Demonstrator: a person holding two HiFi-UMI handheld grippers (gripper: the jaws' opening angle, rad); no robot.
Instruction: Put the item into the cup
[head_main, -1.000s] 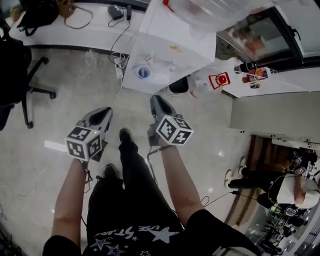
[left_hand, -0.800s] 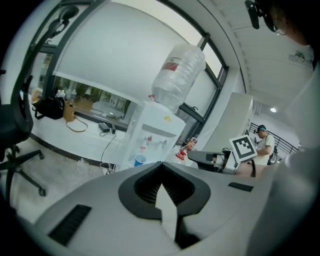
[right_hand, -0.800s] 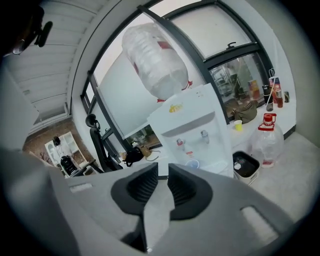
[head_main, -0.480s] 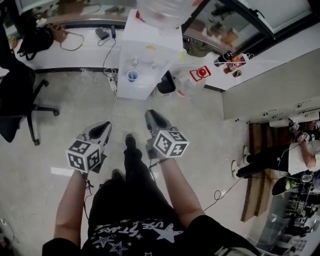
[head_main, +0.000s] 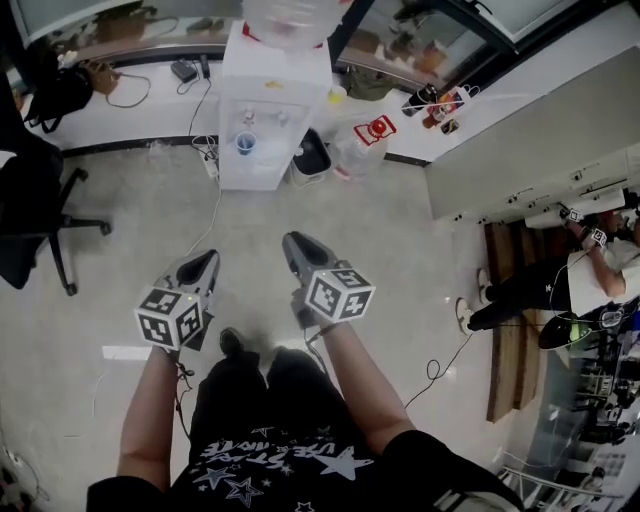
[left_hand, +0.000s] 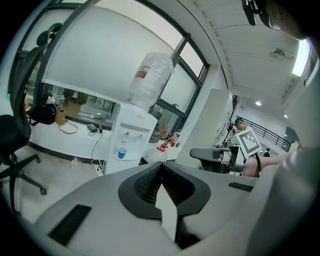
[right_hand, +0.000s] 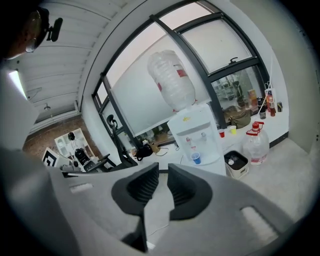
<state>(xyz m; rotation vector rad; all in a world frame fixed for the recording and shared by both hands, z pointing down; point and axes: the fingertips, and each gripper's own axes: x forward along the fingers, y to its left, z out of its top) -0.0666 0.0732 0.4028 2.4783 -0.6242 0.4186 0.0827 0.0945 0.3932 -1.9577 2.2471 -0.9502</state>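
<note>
Where dispenser (head_main: 272, 100) stands, cup (head_main: 245, 144) sits upright.

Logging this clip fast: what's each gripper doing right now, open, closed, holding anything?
Left gripper: closed, nothing held.
Right gripper: slightly open, empty.

Water dispenser (head_main: 268, 110) and the blue cup (head_main: 244, 143) in its alcove now sit smaller and higher in the head view. More bare floor (head_main: 330, 215) separates them from the left claw (head_main: 207, 260) and right claw (head_main: 291, 242). Both gripper views show the dispenser further off. The forward shoe (head_main: 232, 343) has drawn back.
</note>
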